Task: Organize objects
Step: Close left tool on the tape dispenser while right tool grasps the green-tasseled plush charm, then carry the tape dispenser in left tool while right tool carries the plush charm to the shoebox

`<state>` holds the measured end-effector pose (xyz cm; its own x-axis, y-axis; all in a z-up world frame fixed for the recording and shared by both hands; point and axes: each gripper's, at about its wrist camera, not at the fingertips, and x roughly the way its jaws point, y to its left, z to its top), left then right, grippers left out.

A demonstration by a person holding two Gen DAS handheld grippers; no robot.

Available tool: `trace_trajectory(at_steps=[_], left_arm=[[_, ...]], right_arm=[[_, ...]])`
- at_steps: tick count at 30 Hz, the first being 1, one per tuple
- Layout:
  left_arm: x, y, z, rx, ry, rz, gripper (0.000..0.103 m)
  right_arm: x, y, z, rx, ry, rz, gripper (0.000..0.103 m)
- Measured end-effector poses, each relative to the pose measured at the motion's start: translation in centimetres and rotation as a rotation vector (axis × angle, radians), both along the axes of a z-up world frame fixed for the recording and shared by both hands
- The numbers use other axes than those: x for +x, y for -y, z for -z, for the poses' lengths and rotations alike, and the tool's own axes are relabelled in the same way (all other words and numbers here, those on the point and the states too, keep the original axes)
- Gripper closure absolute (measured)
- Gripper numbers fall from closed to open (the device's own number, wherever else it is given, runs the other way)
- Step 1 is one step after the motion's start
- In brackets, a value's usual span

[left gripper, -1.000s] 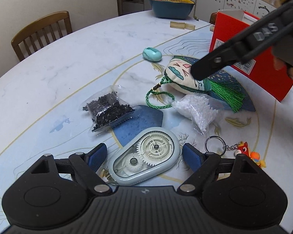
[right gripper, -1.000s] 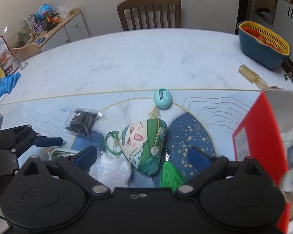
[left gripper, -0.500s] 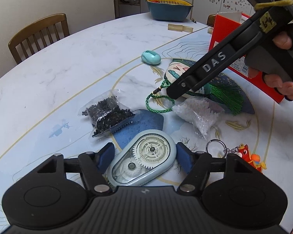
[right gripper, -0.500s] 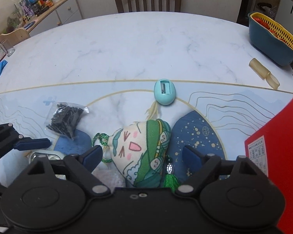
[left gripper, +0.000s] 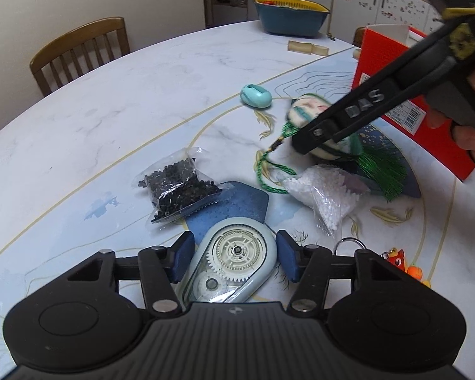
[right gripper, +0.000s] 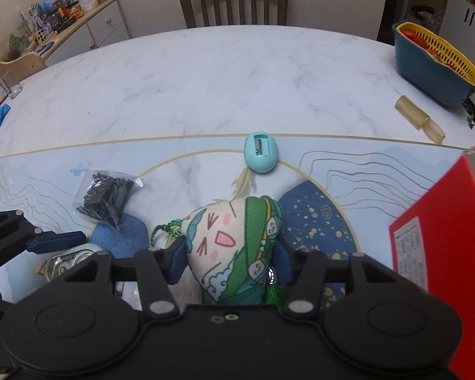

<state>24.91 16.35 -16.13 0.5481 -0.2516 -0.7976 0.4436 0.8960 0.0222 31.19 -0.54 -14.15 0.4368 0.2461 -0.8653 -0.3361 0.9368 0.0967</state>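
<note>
A pale blue correction tape dispenser (left gripper: 234, 259) lies on the table between the blue pads of my left gripper (left gripper: 236, 258). Its jaws are closing, and both pads meet the dispenser's sides. A cloth sachet (right gripper: 234, 243) with a cartoon face, a green cord and a green tassel (left gripper: 380, 171) sits between the pads of my right gripper (right gripper: 229, 261). Those jaws are closing too and press on its flanks. The left wrist view shows the sachet blurred under the right gripper's black finger (left gripper: 348, 117).
On the marble table lie a bag of black beads (left gripper: 180, 190), a bag of white beads (left gripper: 323, 190), a teal egg-shaped sharpener (right gripper: 261, 153) and a keychain (left gripper: 402, 262). A red box (left gripper: 411, 95) stands right. A blue and yellow basket (right gripper: 437, 60) and a tan tube (right gripper: 419, 118) sit far back.
Both grippers' jaws have narrowed from wide apart onto their objects. The right gripper came lower over the sachet, which now looks shifted and blurred. The left gripper stayed put.
</note>
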Motion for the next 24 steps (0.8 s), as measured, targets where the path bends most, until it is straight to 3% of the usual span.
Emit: trace_trajectory(at_steps=[13, 24], left_arm=[[-1.4, 0.2, -1.8, -0.029, -0.035, -0.128, 0.049], [-3.1, 2.3, -7.3, -0.048, 0.001, -0.200, 0.050]], right_arm=[[-4.5, 4.3, -5.4, 0.062, 0.045, -0.013, 0.050], [-7.3, 9.1, -10.1, 0.112, 0.057, -0.074, 0.051]])
